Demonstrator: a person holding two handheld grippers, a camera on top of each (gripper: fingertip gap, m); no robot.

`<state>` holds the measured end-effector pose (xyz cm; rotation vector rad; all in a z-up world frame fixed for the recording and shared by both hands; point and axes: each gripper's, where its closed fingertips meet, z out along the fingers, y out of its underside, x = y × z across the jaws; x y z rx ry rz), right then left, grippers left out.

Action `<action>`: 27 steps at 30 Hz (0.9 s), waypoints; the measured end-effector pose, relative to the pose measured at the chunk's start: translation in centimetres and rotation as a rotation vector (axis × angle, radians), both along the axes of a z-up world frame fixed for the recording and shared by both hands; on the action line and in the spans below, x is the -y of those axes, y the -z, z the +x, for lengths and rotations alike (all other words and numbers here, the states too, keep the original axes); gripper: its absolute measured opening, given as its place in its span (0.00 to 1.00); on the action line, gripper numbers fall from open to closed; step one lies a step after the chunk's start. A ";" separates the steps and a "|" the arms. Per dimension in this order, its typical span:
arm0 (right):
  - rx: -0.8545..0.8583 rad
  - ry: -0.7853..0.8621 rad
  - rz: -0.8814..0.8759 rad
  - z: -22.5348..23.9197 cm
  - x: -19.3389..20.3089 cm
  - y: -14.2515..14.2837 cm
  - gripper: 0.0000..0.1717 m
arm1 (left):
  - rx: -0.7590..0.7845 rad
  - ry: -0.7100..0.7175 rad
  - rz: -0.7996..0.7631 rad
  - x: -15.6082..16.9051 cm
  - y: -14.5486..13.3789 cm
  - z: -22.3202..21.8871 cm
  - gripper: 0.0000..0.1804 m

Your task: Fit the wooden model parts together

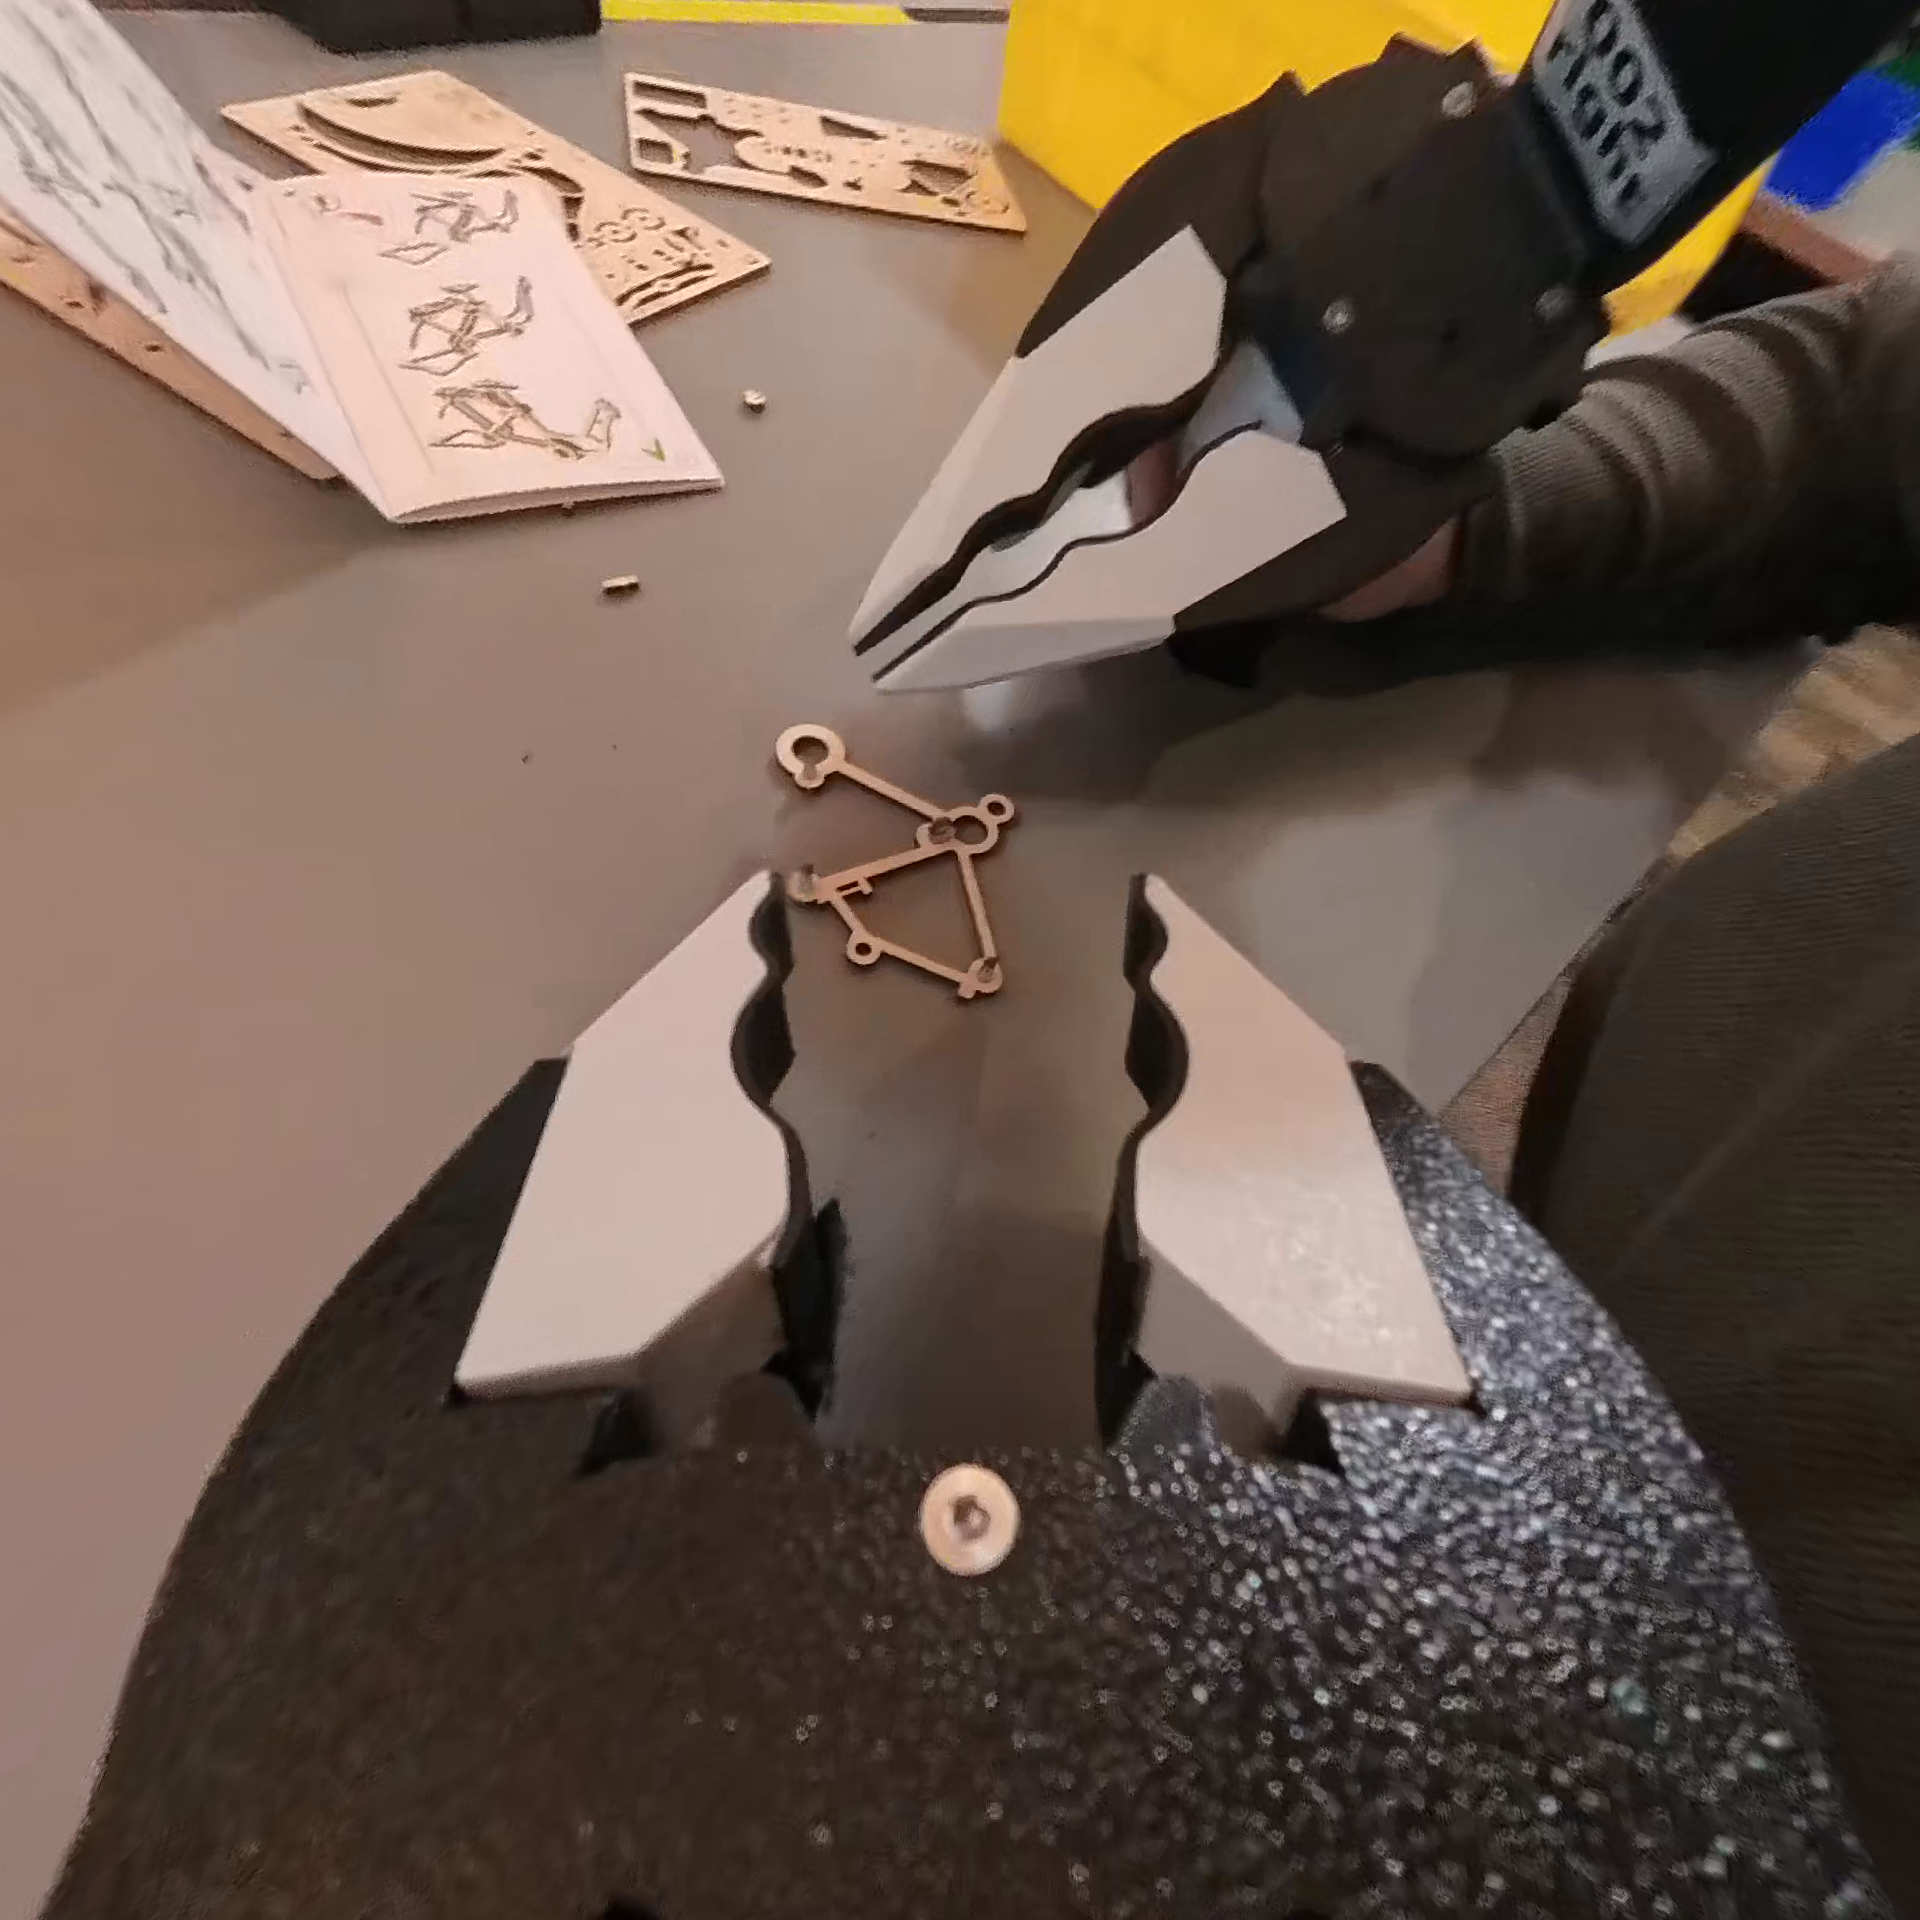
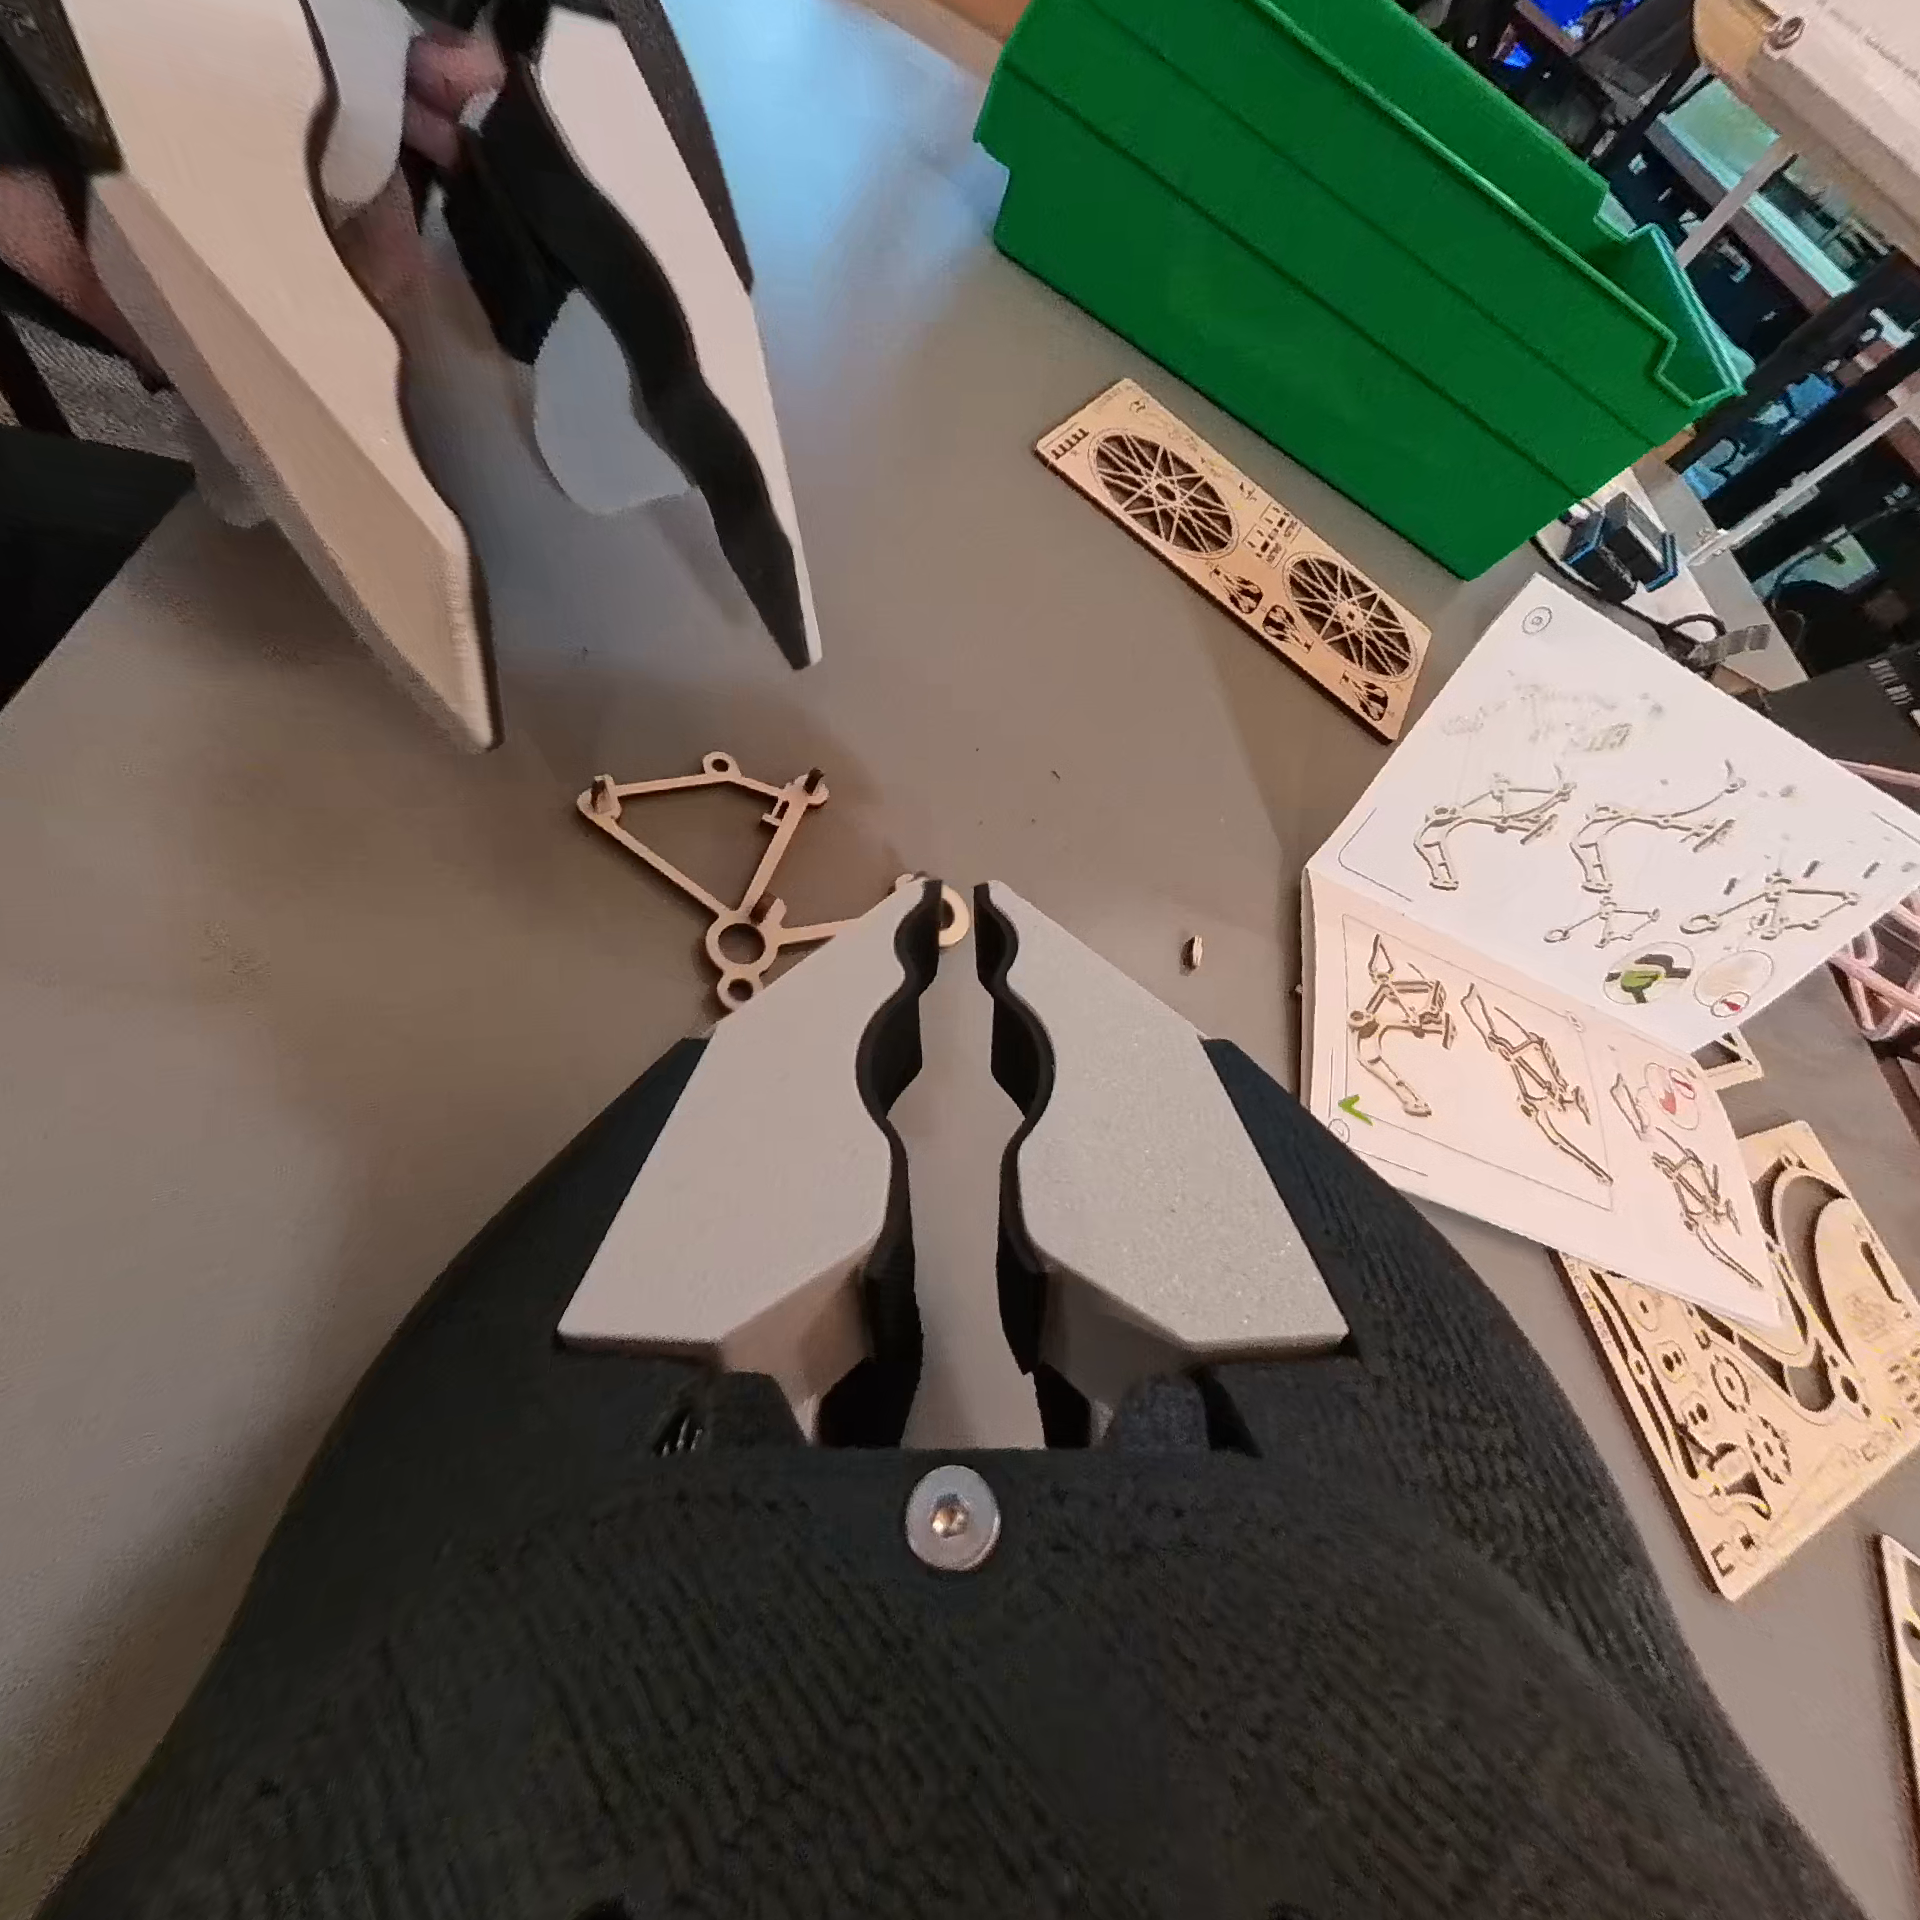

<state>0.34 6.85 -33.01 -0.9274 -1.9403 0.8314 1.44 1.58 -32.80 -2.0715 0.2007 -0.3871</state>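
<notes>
A thin wooden triangular frame piece (image 1: 961, 829) with a long arm ending in a ring lies flat on the grey table (image 1: 312, 831). My left gripper (image 1: 956, 904) is wide open and empty. Its fingertips stand either side of the frame's near end without pressing on it. My right gripper (image 2: 953, 896) hovers over the arm's ring end (image 2: 951, 925). Its jaws stand narrowly apart with nothing between the pads. The frame also shows in the right wrist view (image 2: 785, 848), with the left gripper (image 2: 642, 691) above it. The right gripper (image 1: 868, 665) shows in the left wrist view.
An open instruction booklet (image 2: 1558, 935) and cut-out wooden sheets (image 2: 1247, 551) (image 1: 821, 145) lie nearby. Stacked green bins (image 2: 1299, 260) stand behind and a yellow box (image 1: 1143, 83) at the back. Small wooden pegs (image 1: 620, 585) (image 2: 1193, 951) lie loose. A sleeve (image 1: 1662, 468) is at the right. The left gripper's tips are roughly 6 centimetres from the right gripper's.
</notes>
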 end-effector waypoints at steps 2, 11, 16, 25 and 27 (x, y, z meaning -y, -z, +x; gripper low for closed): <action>0.027 0.005 -0.013 0.2 0.0 0.2 0.03 | -0.070 -0.039 -0.023 0.0 0.4 -0.5 0.33; 0.186 -0.013 -0.071 1.5 2.4 0.4 0.00 | -0.094 -0.084 -0.212 0.6 2.2 -0.3 0.45; 0.159 -0.060 -0.007 1.9 3.9 0.0 0.00 | -0.105 -0.071 -0.192 0.2 1.9 0.1 0.37; 0.085 -0.044 0.026 1.4 3.1 -0.2 0.00 | -0.147 -0.070 -0.218 -0.2 2.8 0.1 0.29; 0.073 -0.039 0.033 1.3 2.9 -0.2 0.00 | -0.164 -0.081 -0.216 -0.2 2.9 -0.1 0.26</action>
